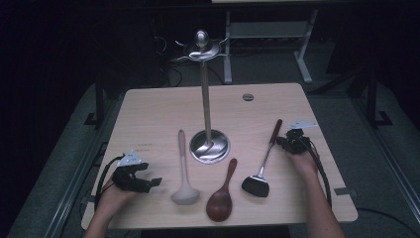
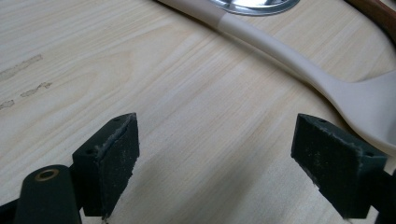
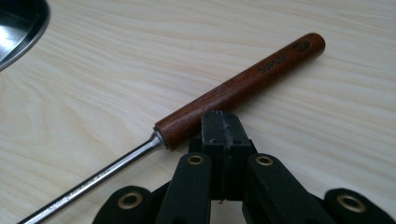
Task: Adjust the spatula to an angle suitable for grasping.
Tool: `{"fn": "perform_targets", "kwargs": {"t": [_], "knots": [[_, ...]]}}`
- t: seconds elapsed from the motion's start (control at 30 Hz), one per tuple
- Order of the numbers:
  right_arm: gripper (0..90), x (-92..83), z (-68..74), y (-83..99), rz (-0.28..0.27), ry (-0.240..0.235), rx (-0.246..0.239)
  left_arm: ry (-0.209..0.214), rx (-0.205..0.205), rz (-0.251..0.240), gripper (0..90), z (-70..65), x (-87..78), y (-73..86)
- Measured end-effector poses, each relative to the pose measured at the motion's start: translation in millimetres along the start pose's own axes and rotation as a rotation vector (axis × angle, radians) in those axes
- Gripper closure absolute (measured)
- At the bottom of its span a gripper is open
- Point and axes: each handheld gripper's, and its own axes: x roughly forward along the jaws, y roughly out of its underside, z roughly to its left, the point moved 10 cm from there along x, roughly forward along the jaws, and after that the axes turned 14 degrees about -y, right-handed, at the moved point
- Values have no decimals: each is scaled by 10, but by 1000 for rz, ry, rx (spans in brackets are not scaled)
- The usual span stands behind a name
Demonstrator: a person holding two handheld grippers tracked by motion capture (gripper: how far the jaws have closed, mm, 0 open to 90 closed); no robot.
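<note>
A steel utensil stand (image 1: 205,99) rises from a round base (image 1: 210,146) at mid table. In front of it lie a beige ladle (image 1: 184,168), a brown wooden spoon (image 1: 223,196) and a black spatula (image 1: 265,161) with a reddish wooden handle (image 3: 243,86). My left gripper (image 1: 148,179) rests at the front left, open, jaws wide with bare table between them (image 2: 224,158); the ladle (image 2: 299,65) lies just beyond its right jaw. My right gripper (image 1: 283,141) is shut with nothing between its jaws, its tips (image 3: 223,122) right against the near side of the spatula handle.
A small round grommet (image 1: 248,96) sits near the table's far edge. The stand base (image 3: 16,23) lies off to the left of my right gripper. The wooden spoon (image 2: 378,11) lies past the ladle. Dark floor and white table legs (image 1: 302,59) lie behind.
</note>
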Motion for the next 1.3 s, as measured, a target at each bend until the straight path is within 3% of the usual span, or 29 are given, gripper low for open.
{"fn": "perform_targets", "kwargs": {"t": [0.6, 0.8, 0.97, 1.17, 1.3], "knots": [[900, 251, 411, -72, 45, -98, -85, 14, -3, 11, 151, -31, 14, 17], [900, 170, 514, -111, 48, -103, -97, 10, -1, 9, 150, -11, 7, 19], [900, 41, 813, -83, 88, -163, -128, 9, -10, 9, 151, -6, 11, 19], [900, 3, 1194, 38, 145, -244, -158, 4, 0, 14, 151, 3, -3, 28], [900, 51, 1312, 193, 209, -262, -153, 5, -4, 18, 150, 8, 0, 35]]}}
